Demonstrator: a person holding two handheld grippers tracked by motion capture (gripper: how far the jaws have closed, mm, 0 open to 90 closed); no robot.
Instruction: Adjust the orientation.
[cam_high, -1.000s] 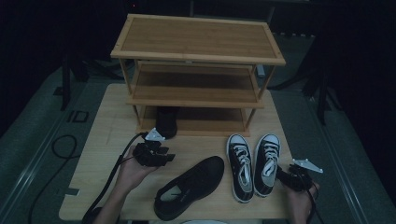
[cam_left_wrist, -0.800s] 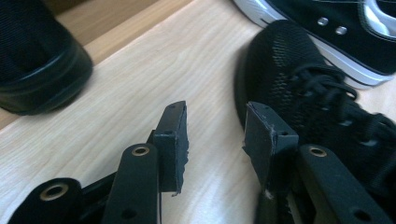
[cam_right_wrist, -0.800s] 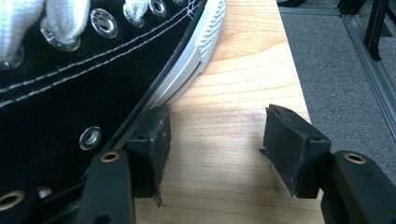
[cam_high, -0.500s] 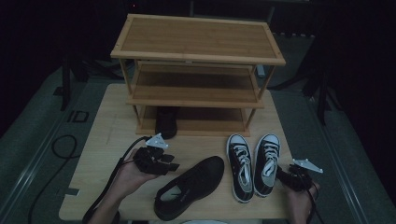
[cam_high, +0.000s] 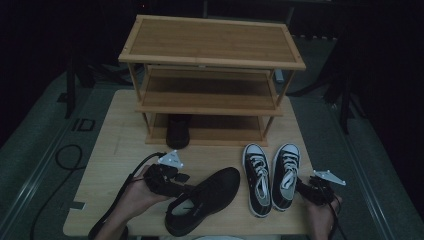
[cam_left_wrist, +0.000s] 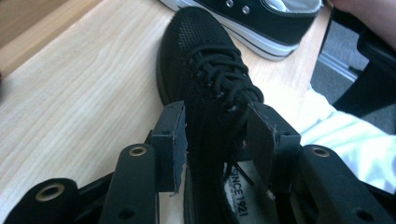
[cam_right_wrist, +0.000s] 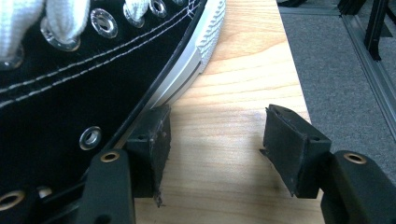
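A black shoe (cam_high: 204, 200) lies on the table (cam_high: 115, 135), at about 6 o'clock near the front edge. Its toe points to 2 o'clock. The left gripper (cam_high: 172, 184) is at the shoe's heel end, at about 8 o'clock on the table. In the left gripper view the jaws stand apart, one on each side of the shoe's tongue and laces (cam_left_wrist: 219, 79). The pads (cam_left_wrist: 170, 135) sit close to the shoe, but they have not squeezed it, so this gripper is let go. A left hand (cam_high: 137, 192) holds it.

Two sneakers (cam_high: 270, 175) with white laces stand side by side at 4 o'clock, toes pointing to 12 o'clock. The right gripper (cam_high: 312, 190) is just beside the right sneaker, at its 4 o'clock. In the right gripper view its jaws are wide apart with bare table between them. One pad (cam_right_wrist: 156, 140) touches the sneaker's white sole edge (cam_right_wrist: 187, 79). It grips nothing.

A wooden rack (cam_high: 210, 75) stands at 12 o'clock. Another black shoe (cam_high: 178, 131) sits on its bottom shelf, at the left.
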